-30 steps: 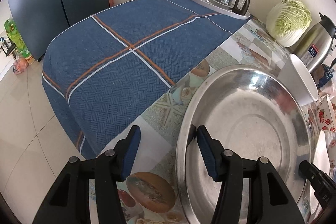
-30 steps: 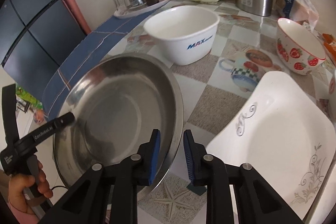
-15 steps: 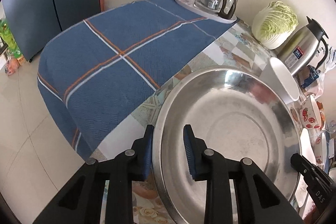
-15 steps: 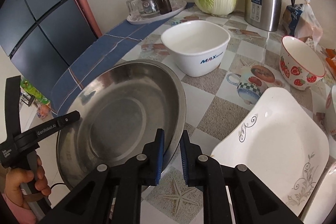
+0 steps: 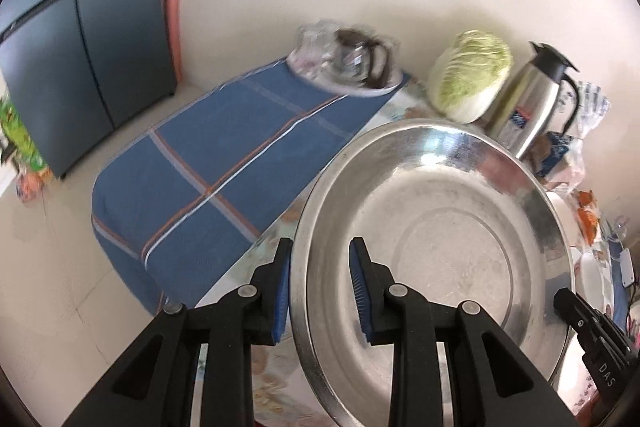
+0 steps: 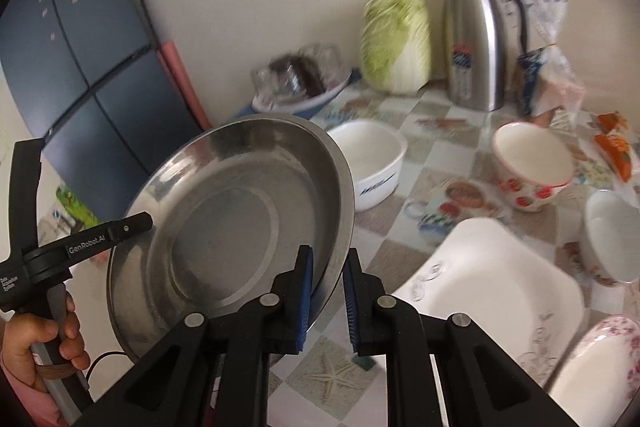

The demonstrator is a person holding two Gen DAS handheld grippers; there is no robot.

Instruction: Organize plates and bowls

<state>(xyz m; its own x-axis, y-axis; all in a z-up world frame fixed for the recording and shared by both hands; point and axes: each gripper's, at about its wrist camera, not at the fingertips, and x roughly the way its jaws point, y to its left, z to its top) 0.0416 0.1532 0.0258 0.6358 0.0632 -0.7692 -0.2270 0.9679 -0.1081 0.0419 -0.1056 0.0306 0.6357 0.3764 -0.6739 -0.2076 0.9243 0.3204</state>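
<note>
While both of my jaws clamp opposite sides of the steel basin [image 6: 224,227], I judge the step in hand to be the lift: the basin hangs tilted above the table [image 6: 452,143], clear of the patterned top. My left gripper [image 5: 320,287] has just been closing, and its pads now sit either side of the basin's rim, one outside, one inside; my right gripper [image 6: 326,301] pinches the opposite rim, its jaws nearly together. Next I would have to carry the basin level with both hands moving as one, since a wide, slippery dish held by two thin edges could twist out, and set it down where it belongs; I cannot tell from here where that is. From the right wrist I see what the left misses: the white bowl with blue lettering [image 6: 372,163] behind the basin, the strawberry bowl [image 6: 532,167] farther right, the white square plate [image 6: 492,287] near the table's front edge, and the hand [image 6: 44,343] holding the left gripper. From the left wrist I see the blue checked cloth [image 5: 224,163] covering the table's left end, free of dishes except a tray of glassware [image 5: 344,63] at its far edge.
</note>
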